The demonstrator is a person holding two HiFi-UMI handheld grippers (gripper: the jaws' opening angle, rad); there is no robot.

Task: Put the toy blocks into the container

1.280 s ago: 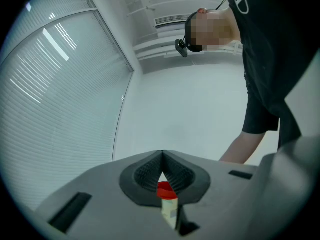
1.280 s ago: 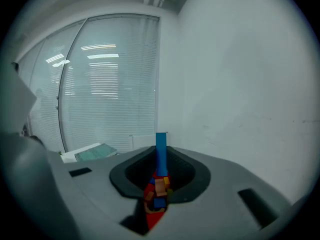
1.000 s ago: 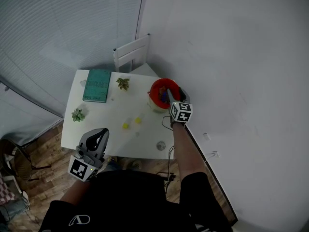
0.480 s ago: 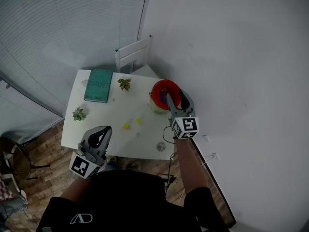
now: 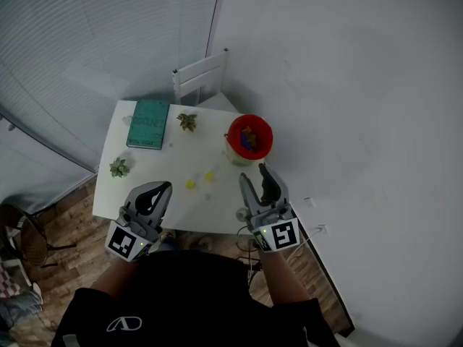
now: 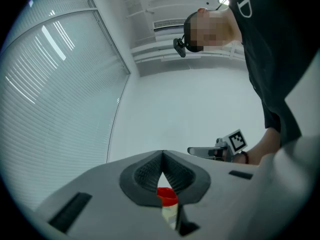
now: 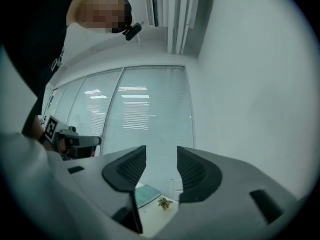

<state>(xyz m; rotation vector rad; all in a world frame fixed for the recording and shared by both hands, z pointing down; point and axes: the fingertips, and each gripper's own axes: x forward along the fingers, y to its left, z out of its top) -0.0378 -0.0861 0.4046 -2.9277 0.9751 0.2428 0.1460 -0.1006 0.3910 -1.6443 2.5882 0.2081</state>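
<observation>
The red container [image 5: 249, 137] stands at the white table's [image 5: 145, 201] right edge with several coloured blocks inside. Two small yellow blocks [image 5: 190, 184] [image 5: 208, 176] lie on the table in front of it. My right gripper [image 5: 253, 174] hovers near the table's front right corner, well short of the container. Its jaws [image 7: 161, 156] stand apart and have just been closing, with nothing between them. My left gripper [image 5: 160, 188] hangs over the table's front edge, jaws shut and empty [image 6: 162, 154]. The container [image 6: 167, 196] shows below its tips.
A teal book [image 5: 150, 123] and a small plant [image 5: 187, 121] lie at the table's back, another plant [image 5: 119, 168] at its left edge. A white chair [image 5: 200, 78] stands behind the table. Wall is to the right, blinds to the left, wooden floor below.
The right gripper has drawn back from over the red container towards me and risen, so the container's inside now shows. The left gripper has barely moved.
</observation>
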